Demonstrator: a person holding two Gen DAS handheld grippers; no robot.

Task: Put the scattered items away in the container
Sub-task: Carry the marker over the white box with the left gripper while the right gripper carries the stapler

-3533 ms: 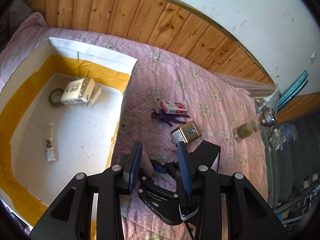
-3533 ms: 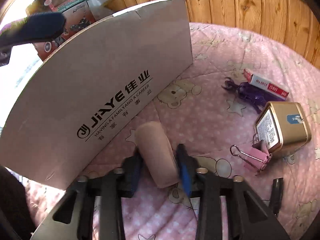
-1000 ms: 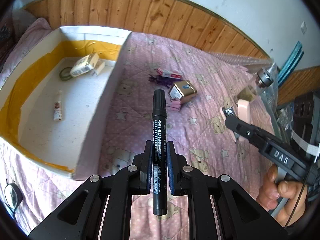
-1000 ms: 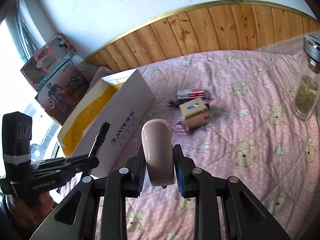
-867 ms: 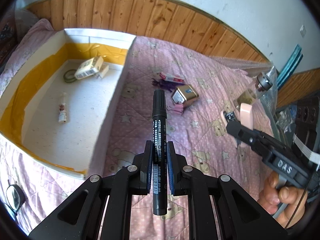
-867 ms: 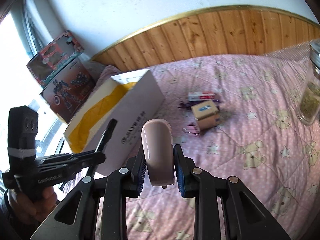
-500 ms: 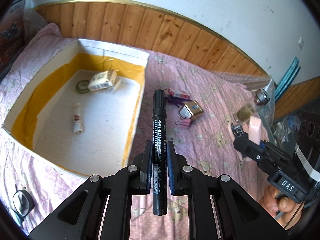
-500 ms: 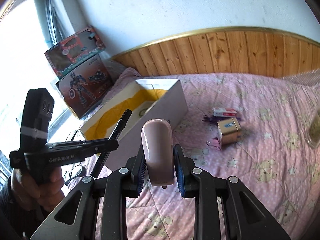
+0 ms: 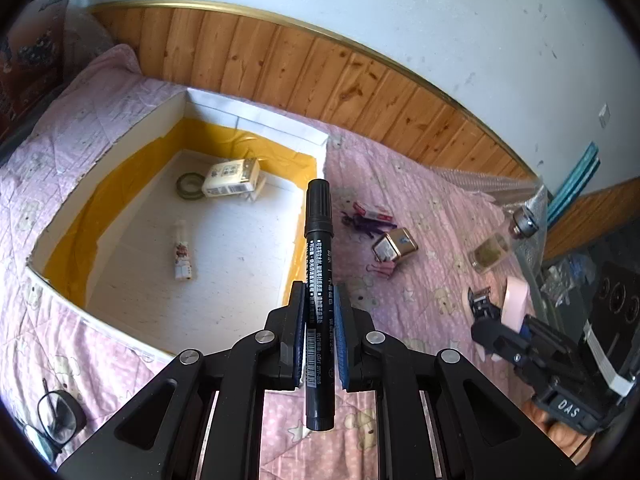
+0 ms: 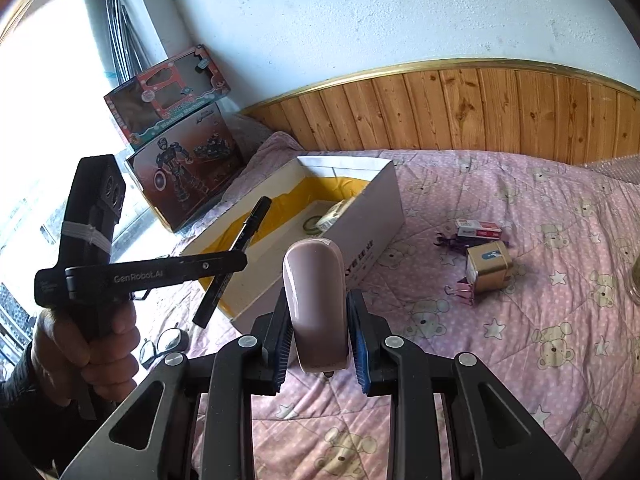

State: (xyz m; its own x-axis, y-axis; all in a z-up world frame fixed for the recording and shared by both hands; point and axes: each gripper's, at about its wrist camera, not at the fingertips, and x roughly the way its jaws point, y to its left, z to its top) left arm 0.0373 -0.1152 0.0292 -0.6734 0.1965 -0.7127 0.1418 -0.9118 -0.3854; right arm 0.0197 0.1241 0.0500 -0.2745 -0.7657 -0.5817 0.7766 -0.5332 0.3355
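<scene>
Box now nearer | marker clamped | glasses (right view clearer)

Each fisheye rides its own gripper, looking steeply down over the bed. Left view has the box at ten o'clock; right view at twelve. Both share it.

Bed with a pink bear-print quilt, carrying a box and loose items.

The box sits on the left; to its right lie a red-white pack, a purple clip, a gold tin, a pink binder clip and, farther right, a jar. Glasses lie near left.
</scene>
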